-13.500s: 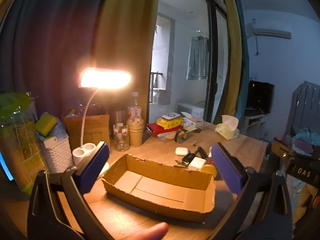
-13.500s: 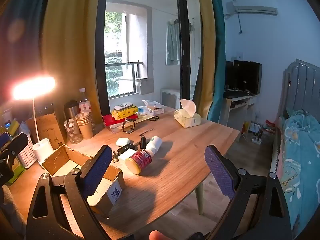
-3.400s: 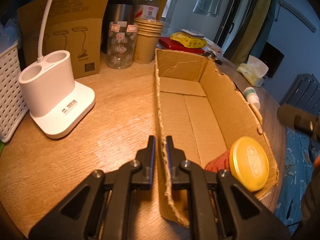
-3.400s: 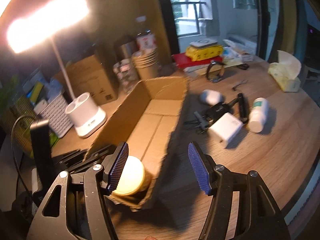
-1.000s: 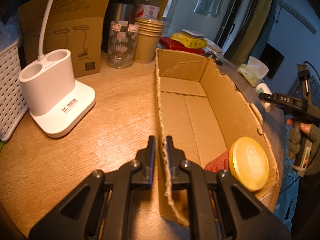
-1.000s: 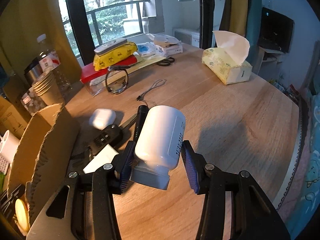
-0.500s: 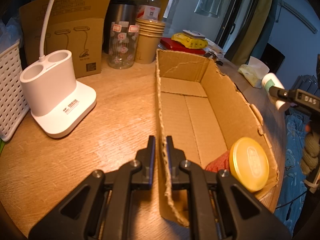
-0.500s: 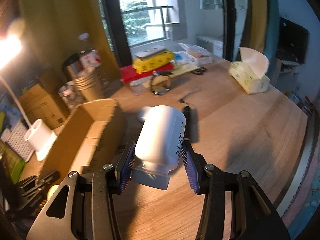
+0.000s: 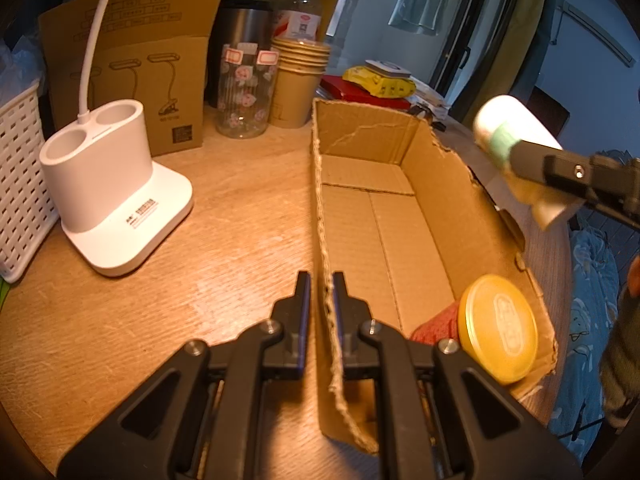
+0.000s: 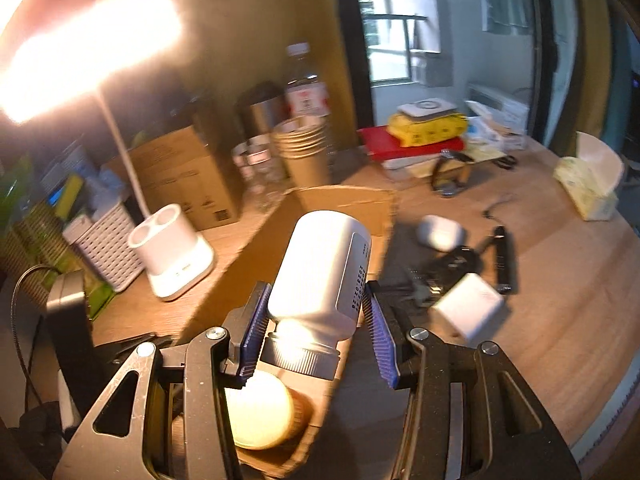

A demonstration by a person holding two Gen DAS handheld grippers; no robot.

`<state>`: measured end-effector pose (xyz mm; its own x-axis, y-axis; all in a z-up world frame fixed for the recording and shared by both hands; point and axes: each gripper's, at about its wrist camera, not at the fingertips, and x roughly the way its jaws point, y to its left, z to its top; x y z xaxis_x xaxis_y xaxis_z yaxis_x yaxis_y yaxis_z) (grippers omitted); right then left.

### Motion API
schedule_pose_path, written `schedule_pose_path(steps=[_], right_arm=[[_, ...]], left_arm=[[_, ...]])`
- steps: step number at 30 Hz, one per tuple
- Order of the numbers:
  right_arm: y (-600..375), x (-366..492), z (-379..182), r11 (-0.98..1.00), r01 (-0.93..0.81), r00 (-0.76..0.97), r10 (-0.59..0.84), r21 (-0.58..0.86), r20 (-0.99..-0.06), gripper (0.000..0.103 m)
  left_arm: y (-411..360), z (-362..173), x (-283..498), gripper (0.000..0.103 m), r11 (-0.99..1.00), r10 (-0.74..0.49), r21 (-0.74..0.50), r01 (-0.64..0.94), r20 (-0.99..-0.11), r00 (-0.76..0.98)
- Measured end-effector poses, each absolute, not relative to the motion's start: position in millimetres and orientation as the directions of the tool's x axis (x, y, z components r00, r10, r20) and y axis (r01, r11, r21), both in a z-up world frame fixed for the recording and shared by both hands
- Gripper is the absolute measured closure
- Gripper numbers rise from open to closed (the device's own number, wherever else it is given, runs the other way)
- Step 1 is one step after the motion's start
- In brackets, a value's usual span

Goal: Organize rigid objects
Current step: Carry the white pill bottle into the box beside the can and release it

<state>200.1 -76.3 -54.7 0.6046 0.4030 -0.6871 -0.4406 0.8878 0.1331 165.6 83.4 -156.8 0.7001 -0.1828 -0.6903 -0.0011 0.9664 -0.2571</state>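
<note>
Resting between right tongs point(image 10: 316, 336): bottle point(image 10: 324, 268)

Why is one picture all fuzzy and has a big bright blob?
Right wrist view: the lit lamp head glares out the top left corner, and motion smears the table, though the white bottle in the tongs looks sharp. Left wrist view: mostly crisp, warm orange light, edges bent by fisheye.

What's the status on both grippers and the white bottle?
Left gripper shut on cardboard box wall. Right gripper shut on white bottle, above the box. Yellow-lidded jar already inside; floor beyond it bare.
</note>
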Motion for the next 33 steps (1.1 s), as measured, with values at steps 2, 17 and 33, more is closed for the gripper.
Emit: schedule_pose_path(steps=[2,17,33], right_arm=[[-65.8,199.6,-57.6,0.877,-0.462,0.59,0.415,0.132,-0.693,0.053],[-21.9,208.6,-88.8,0.825,-0.55,0.456,0.428,0.131,-0.781,0.053],[-5.6,224.4,-114.0,0.798,-0.575,0.318,0.421,0.18,-0.849,0.048]], left_arm=[[83.7,-156.8,165.3,0.093,0.966,-0.183,-0.258,-0.002,-0.69,0.7],[83.6,-156.3,165.2,0.093,0.965,-0.185,-0.261,-0.002,-0.691,0.699],[83.0,-155.5,164.7,0.093,0.966,-0.182,-0.258,-0.003,-0.692,0.699]])
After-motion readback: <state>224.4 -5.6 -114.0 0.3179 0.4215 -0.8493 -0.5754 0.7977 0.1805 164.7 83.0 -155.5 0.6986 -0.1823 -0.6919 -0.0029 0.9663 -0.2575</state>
